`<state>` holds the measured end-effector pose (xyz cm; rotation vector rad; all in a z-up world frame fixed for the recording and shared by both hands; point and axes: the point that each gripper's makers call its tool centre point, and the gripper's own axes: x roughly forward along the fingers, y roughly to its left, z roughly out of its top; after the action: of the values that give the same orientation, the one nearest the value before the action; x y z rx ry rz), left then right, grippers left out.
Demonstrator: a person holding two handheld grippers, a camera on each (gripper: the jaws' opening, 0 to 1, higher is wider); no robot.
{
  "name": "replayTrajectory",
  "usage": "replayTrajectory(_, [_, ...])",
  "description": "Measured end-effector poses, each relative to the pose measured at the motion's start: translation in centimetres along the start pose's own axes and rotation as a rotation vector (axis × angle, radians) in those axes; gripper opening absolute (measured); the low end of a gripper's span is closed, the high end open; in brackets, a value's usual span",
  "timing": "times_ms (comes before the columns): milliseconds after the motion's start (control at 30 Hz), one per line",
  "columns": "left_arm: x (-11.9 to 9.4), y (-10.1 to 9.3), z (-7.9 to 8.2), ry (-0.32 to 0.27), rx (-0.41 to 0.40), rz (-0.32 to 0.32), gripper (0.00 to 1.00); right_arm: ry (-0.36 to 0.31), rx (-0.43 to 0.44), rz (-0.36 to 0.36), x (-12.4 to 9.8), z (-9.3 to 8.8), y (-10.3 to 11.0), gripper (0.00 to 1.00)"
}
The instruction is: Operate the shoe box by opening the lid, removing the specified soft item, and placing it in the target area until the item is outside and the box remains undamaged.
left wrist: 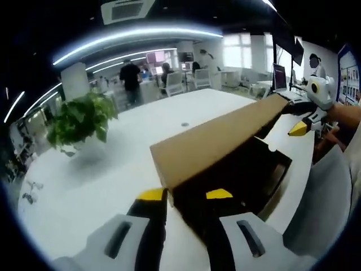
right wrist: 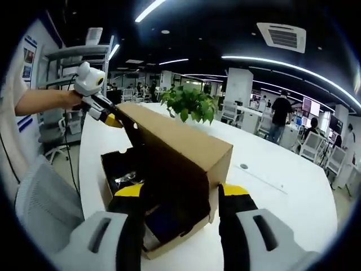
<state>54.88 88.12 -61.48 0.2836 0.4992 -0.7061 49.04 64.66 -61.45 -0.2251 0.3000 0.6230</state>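
A brown cardboard shoe box (left wrist: 256,186) lies on the white table (left wrist: 101,169) with its lid (left wrist: 220,138) tilted up over a dark inside. My left gripper (left wrist: 185,194) is open, its yellow tips straddling the lid's near corner. My right gripper (left wrist: 304,125) is at the lid's far end. In the right gripper view the lid (right wrist: 175,141) stands raised, and the right gripper (right wrist: 182,190) is open wide with the box's near end between its jaws. The left gripper (right wrist: 113,120) meets the far corner. Something pale and shiny (right wrist: 125,178) shows inside; I cannot make out the soft item.
A potted green plant (left wrist: 79,118) (right wrist: 189,104) stands on the table beyond the box. A grey chair (right wrist: 39,197) (left wrist: 324,192) sits by the table's edge, near the person's arm (right wrist: 45,101). A laptop (left wrist: 280,76) and people at desks are further back.
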Motion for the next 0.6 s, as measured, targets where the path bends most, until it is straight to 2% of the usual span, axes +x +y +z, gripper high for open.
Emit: replayTrajectory(600, [1.2, 2.7, 1.7, -0.011, -0.02, 0.075, 0.01, -0.008, -0.023, -0.013, 1.2, 0.9, -2.0, 0.45])
